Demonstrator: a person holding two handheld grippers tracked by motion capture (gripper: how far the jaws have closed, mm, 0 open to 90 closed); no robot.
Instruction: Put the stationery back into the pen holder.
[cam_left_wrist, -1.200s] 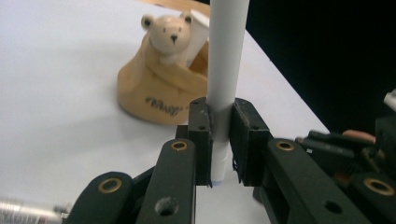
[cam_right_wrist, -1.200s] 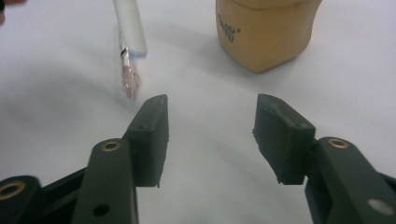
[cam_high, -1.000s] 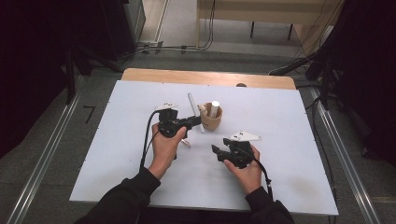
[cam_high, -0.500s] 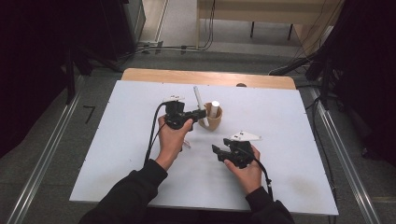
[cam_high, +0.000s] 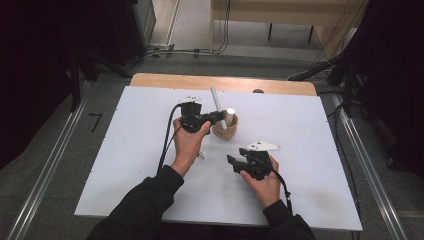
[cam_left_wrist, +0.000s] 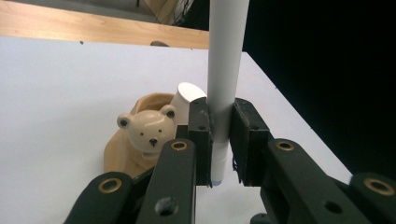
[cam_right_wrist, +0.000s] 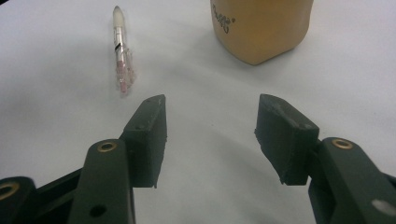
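Left gripper (cam_high: 216, 118) is clamped on a white tube (cam_left_wrist: 223, 84). In the left gripper view both pads press the tube's sides near its lower end, and a short stub of the tube pokes out below the pads. The tube stands close to upright in that view; in the high view it (cam_high: 215, 98) leans slightly, its upper end tilted toward the far side of the table (cam_high: 125, 165).

The tube's lower end hangs just beside a tan holder (cam_left_wrist: 140, 135) shaped with a small bear face on its front. The holder sits on the white table top, roughly in the middle. A second white cylinder (cam_left_wrist: 189, 95) already stands inside the holder, leaning, its flat end up. In the high view the holder (cam_high: 226, 131) lies directly to the right of the left gripper's jaws.

Right gripper (cam_right_wrist: 210, 135) hangs just over the table on the near side, well apart from the tube. Its jaws stand parted with nothing between them; bare table shows in the gap. In the high view this gripper (cam_high: 239, 163) points left.

Ahead of the right gripper's jaws, a clear pen (cam_right_wrist: 121, 53) with pink inside lies flat on the table, left of the holder (cam_right_wrist: 261, 28). It touches neither the holder nor the gripper.
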